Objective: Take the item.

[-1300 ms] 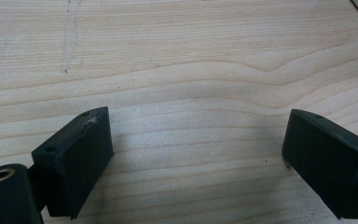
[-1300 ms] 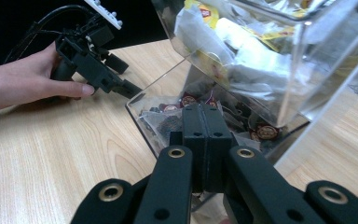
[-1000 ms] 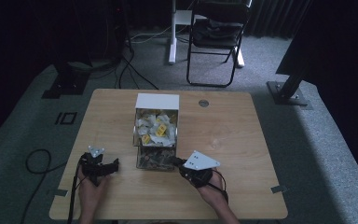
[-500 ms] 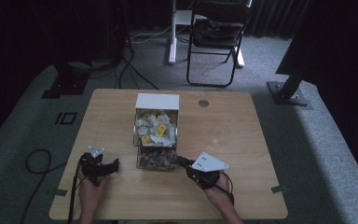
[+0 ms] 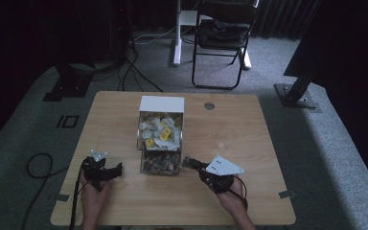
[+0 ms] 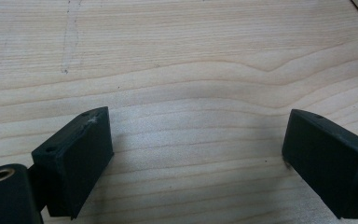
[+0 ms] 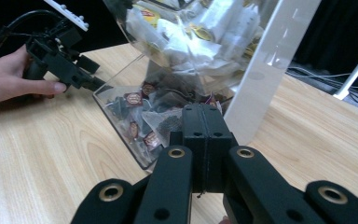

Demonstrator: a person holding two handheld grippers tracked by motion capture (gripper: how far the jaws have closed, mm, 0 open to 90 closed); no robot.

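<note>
Right gripper [image 5: 188, 162]: jaws pressed together, empty, has crept to the dispenser's [image 5: 160, 134] lower tray, likely about to pick.
Left gripper [image 5: 120, 167]: jaws wide apart, unmoved left of dispenser.
Dispenser: mid-table [image 5: 124, 115].

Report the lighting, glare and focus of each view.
High view: dim, soft; room around the table nearly black. Left gripper view: bright, even, wood grain sharp. Right gripper view: reflections on the clear box, sachets slightly blurred, dark background.
</note>
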